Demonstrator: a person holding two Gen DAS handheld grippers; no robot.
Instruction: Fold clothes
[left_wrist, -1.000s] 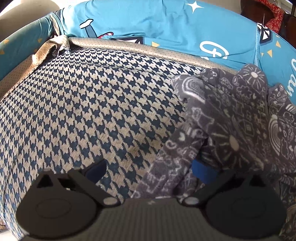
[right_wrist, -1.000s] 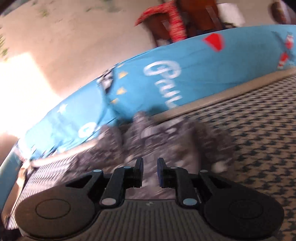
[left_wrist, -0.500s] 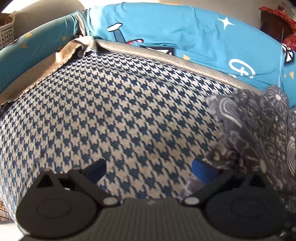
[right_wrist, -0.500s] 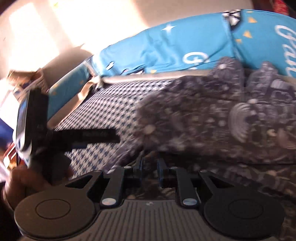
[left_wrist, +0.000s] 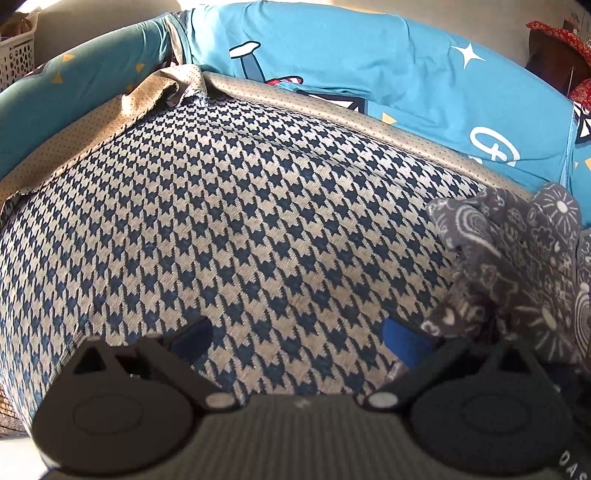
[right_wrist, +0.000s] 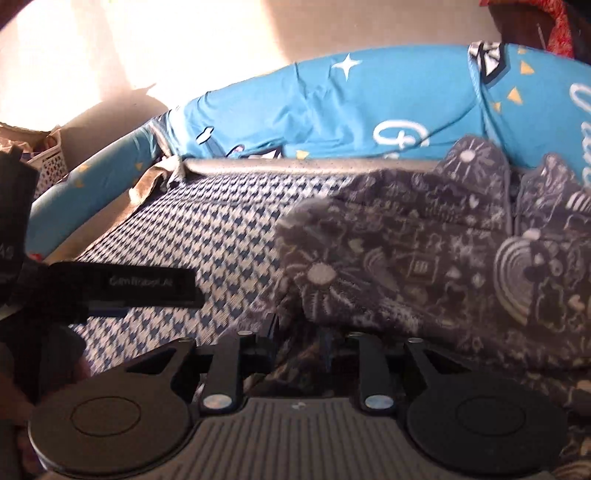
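A dark grey fleece garment (right_wrist: 424, 258) with white doodle print lies bunched on a blue-and-beige houndstooth cover (left_wrist: 258, 221). My right gripper (right_wrist: 299, 332) is low against the garment's near edge. Its jaws are opening, a fold of the cloth lies between and over the tips, and the pads no longer look pressed on it. My left gripper (left_wrist: 297, 339) stands open over bare houndstooth, nothing between its blue pads. The garment (left_wrist: 517, 277) sits just right of its right finger. In the right wrist view, one of the left gripper's black fingers (right_wrist: 147, 284) juts in from the left.
A bright blue cartoon-print cushion (left_wrist: 369, 74) runs along the far side of the cover. A tan dotted cloth edge (left_wrist: 129, 107) is rumpled at the back left corner. A white perforated basket (left_wrist: 14, 62) stands beyond the left end. Bare houndstooth stretches left of the garment.
The left gripper has drifted left, off the garment, which now sits further right in its view. The right gripper swung round and came down onto the garment, and its jaws have widened a little.
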